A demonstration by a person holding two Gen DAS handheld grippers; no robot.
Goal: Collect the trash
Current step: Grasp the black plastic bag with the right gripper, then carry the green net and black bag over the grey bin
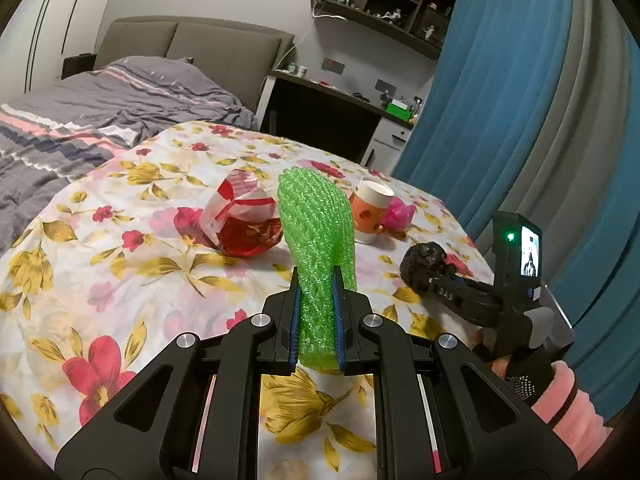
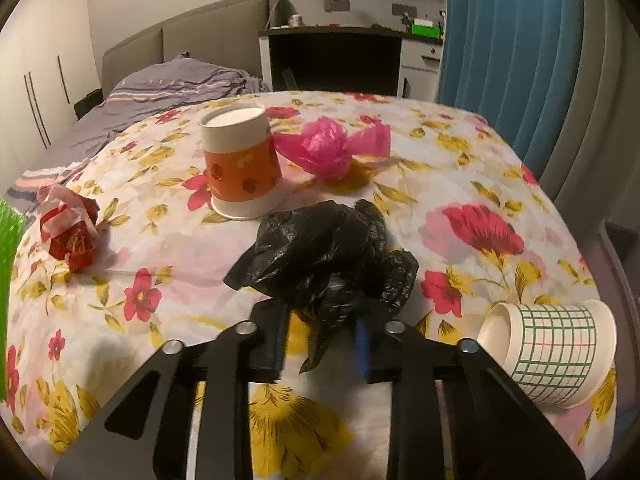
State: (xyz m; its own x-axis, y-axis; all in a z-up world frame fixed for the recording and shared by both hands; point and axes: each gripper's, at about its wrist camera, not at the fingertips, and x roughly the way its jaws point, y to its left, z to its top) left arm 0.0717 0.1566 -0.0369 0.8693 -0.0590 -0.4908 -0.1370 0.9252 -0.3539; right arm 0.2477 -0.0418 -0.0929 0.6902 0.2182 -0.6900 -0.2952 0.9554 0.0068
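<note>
- Left claw is clamped on a green foam net sleeve, blue pads pressing into both sides, and the sleeve sticks up and forward out of the jaws, clear of the floral cloth on the desk.
- Right claw has a crumpled black plastic bag bunched right at its tips, with a tail of the bag hanging down between the jaws. They look partway in, but I honestly can't tell if they're pinching it or just straddling it, since the bag covers the fingertips.
- Still lying on the desk: an upside-down orange paper cup, a pink plastic wad just beside it, a red and white wrapper off to the left, and a grid-patterned paper cup tipped on its side near the right edge.
- My read: we're mid-pickup, one piece secured on the left and the second being grabbed on the right.
- No bin or trash bag opening shows in either view, so I can't say where this stuff gets dropped.
- Next move probably needs a firm squeeze on the black bag before lifting, because it's floppy and slippery and could slide out. Then carry both pieces to wherever the trash goes and come back for the cups and wrappers.
</note>
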